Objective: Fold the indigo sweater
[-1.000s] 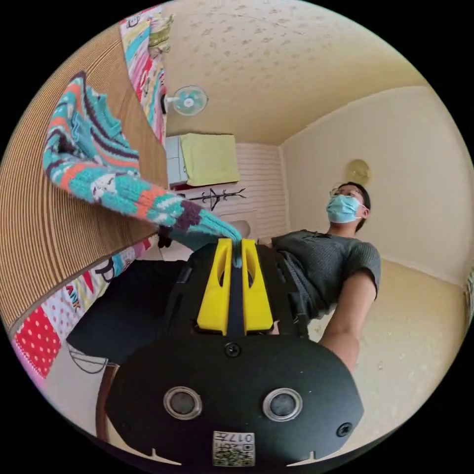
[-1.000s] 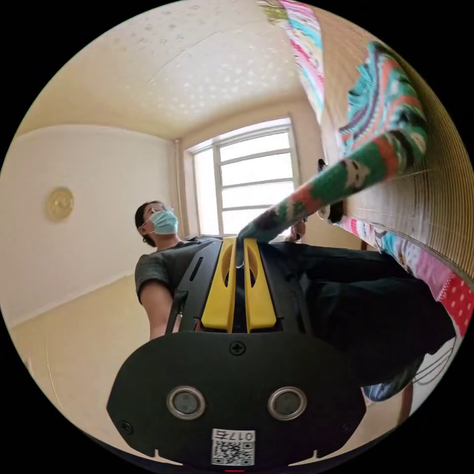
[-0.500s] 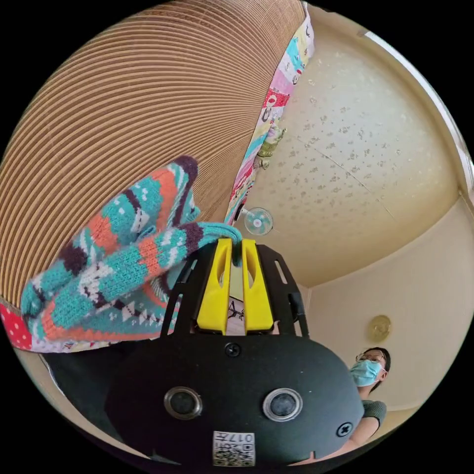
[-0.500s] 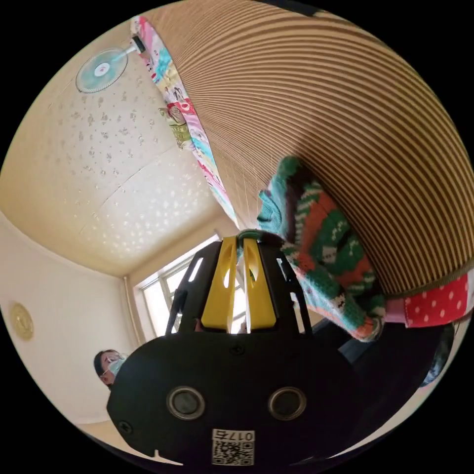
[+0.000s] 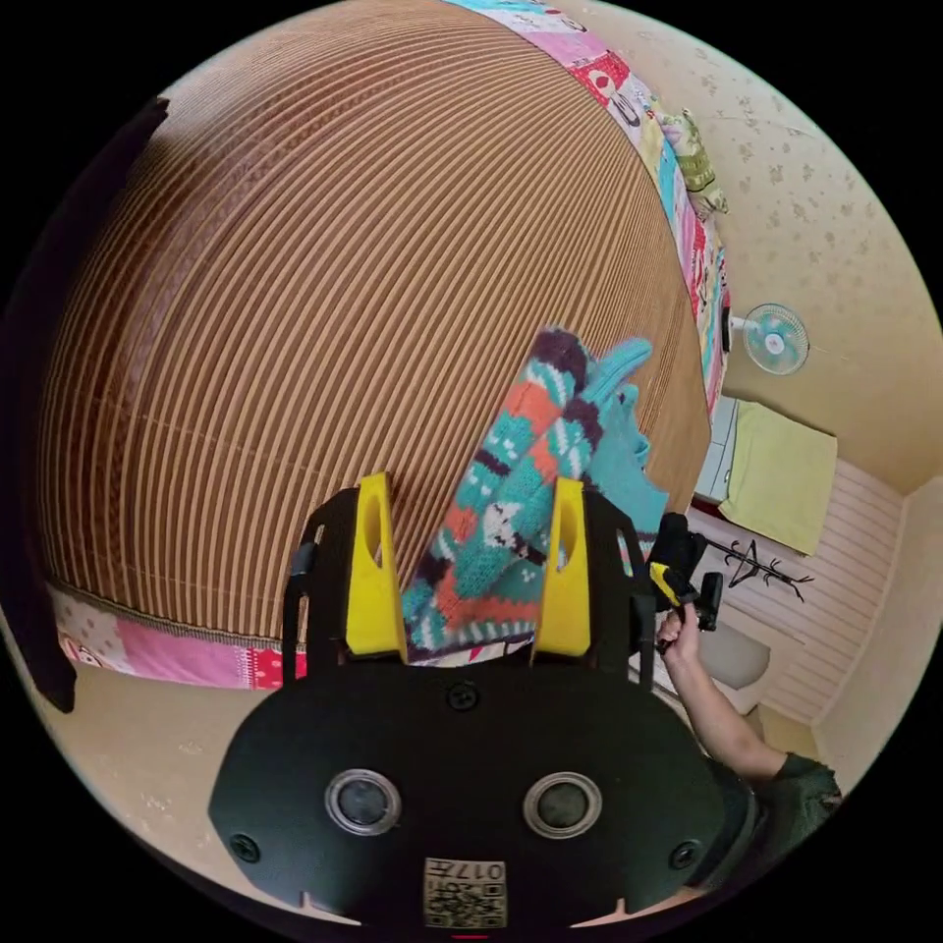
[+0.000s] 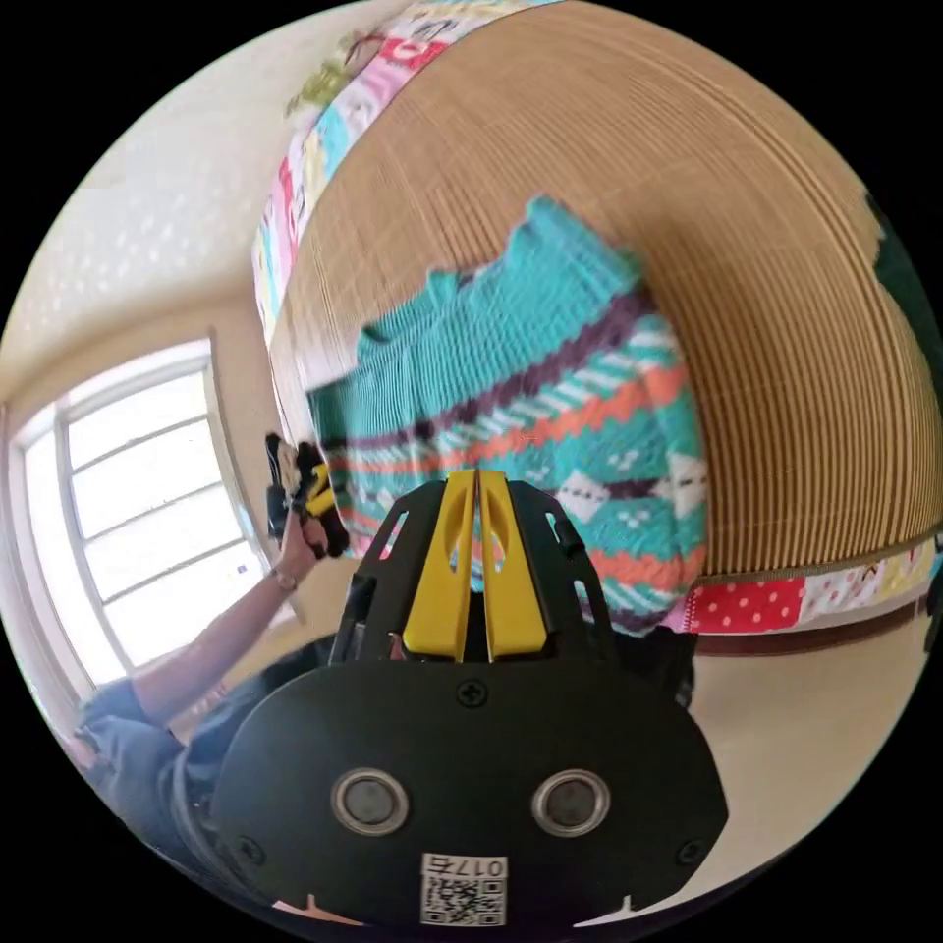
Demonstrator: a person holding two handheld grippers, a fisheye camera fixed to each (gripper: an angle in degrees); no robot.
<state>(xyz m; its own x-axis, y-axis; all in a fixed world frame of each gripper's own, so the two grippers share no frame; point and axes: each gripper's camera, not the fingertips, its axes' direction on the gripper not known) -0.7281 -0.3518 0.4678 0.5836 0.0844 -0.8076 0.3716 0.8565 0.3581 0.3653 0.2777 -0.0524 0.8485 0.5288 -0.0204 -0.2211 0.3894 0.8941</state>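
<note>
Both sleeve cuffs, pinched 0.5 s ago, are now let go; sleeves judged folded in across the body, so next step is prob. the hem fold.

Left gripper (image 5: 470, 575): fingers (image 5: 374, 570) spread wide, grasping nothing; the sweater (image 5: 521, 501) is seen between them, lower centre of frame.

Right gripper (image 6: 477, 565): fingers pressed together, no knit between them. Sweater (image 6: 550, 393) lies mid-frame on the striped mat (image 6: 786, 295), near its patchwork edge.

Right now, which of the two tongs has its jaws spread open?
The left tongs: their yellow jaws stand wide apart with the patterned sweater showing between them, unpinched. The right tongs have jaws pressed together.
</note>
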